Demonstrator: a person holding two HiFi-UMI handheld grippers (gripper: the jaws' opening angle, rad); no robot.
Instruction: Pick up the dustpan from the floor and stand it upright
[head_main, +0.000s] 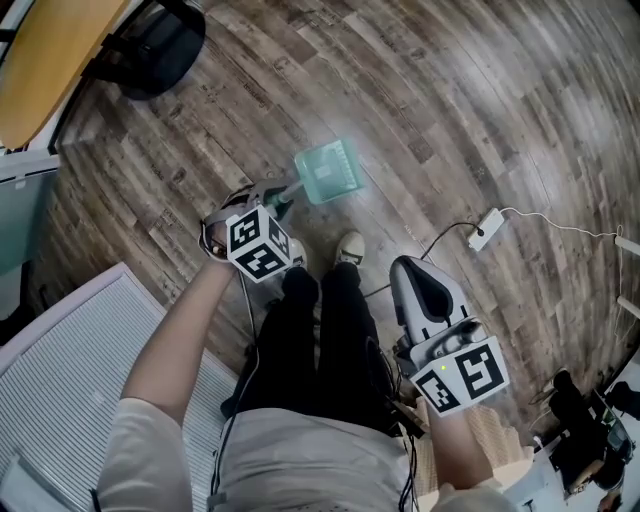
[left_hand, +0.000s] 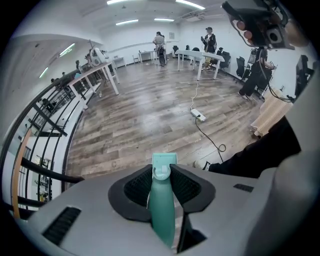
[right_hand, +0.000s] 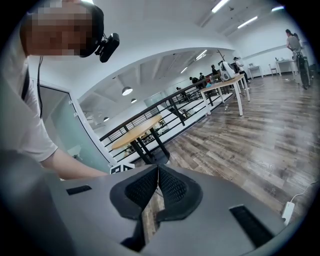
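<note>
Left claw (left_hand: 161, 174) clamped on handle of teal plastic dustpan (head_main: 328, 170). Handle ran along jaws, pan end beyond tips, ahead of person's shoe (head_main: 350, 247) over wood-plank floor (head_main: 450, 100). Right claw (right_hand: 157, 172) pinched together, empty, farther off at person's side. Head view placed pan, blurred; touching floor or not, unclear. Left gripper view alone showed grip.

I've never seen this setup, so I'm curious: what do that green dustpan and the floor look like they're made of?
Dustpan: probably moulded plastic, teal, smooth with a dull sheen; the handle ends in a moulded hanging loop. Floor: grey-brown wood-grain planks with a soft glare; real wood or laminate, I cannot tell.
</note>
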